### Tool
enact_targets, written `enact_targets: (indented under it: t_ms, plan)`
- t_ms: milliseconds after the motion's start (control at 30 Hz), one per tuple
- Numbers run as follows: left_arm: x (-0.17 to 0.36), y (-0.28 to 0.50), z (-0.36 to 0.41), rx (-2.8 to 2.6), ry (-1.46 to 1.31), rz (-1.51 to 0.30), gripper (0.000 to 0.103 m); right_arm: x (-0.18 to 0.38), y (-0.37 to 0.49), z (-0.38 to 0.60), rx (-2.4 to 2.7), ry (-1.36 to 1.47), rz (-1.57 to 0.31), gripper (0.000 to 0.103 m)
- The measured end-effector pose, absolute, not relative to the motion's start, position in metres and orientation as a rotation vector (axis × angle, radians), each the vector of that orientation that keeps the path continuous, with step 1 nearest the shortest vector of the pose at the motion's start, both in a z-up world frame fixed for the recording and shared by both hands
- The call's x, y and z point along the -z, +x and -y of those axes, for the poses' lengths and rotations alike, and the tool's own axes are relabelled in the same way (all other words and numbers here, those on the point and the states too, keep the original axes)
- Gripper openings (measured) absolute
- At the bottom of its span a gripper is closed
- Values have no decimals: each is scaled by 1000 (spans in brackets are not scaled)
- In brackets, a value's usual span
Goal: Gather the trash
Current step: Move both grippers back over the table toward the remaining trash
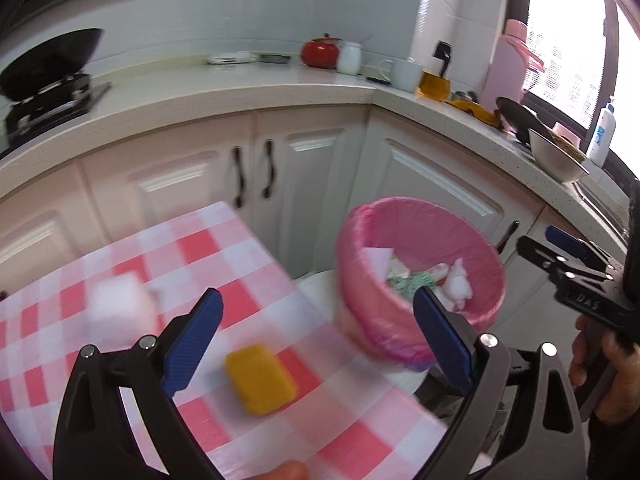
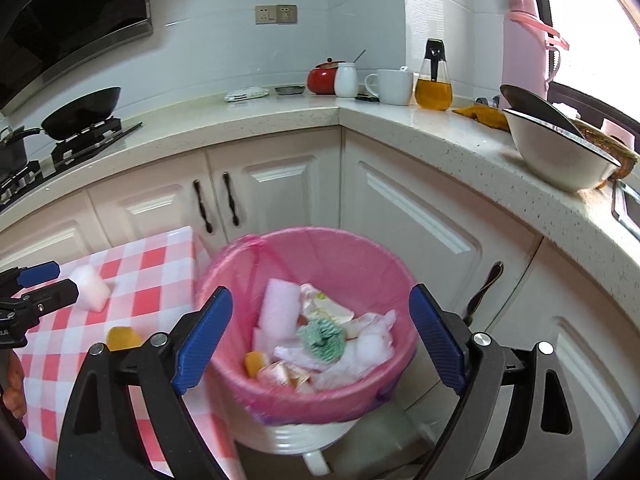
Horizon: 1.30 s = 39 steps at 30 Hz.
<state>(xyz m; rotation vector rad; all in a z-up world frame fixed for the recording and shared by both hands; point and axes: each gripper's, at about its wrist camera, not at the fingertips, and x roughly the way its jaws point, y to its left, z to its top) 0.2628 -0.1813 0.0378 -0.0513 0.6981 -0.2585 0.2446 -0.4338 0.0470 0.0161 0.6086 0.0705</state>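
The bin (image 2: 308, 320) is a round bucket w/ a thin, crinkled pink plastic liner stretched over the rim, standing on the floor just beside the table (image 1: 192, 264) corner, in front of white panelled cabinet doors (image 2: 276, 184). Inside it crumpled white tissues (image 2: 360, 344) are lying, plus a flat pinkish-white foam piece (image 2: 280, 308), a green-and-white knitted-looking ball (image 2: 325, 338), a printed wrapper and a small orange bit (image 2: 254, 362). The table is wearing a glossy red, pink & white checked cloth; on it a rounded yellow rectangular sponge (image 1: 260, 378) and a white foam block (image 1: 120, 304) are resting, well apart from each other. The right gripper (image 2: 320, 336) is hanging over the bin opening w/ its ribbed blue pads spread wide and nothing between them. The left gripper (image 1: 316, 344) is also standing wide & empty, above the table edge near the yellow sponge. The room is a kitchen: speckled light stone counter (image 2: 280, 120) running around a corner, white tiled wall, black wok (image 2: 84, 110) on a gas hob, red pot (image 2: 322, 80), white mug (image 2: 394, 86), oil bottle (image 2: 434, 80), pink thermos (image 2: 524, 40), big white bowl (image 2: 560, 156). The right wrist view is showing the bin contents clearly and sharp; the left wrist view is blurred but is showing the whole yellow sponge and, at its right edge, the right gripper w/ the person's hand (image 1: 592, 356).
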Motion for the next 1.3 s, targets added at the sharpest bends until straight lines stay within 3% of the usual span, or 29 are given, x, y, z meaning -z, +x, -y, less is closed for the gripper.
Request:
enact_targets:
  t_ms: [333, 600, 1300]
  plan:
    - [-28, 228, 108, 154, -88, -699, 92, -35, 216, 379, -171, 30, -660, 84]
    - [-18, 219, 66, 102, -114, -717, 82, -16, 209, 323, -234, 19, -719, 84]
    - [15, 251, 15, 53, -145, -785, 82, 42, 246, 222, -325, -44, -863, 84]
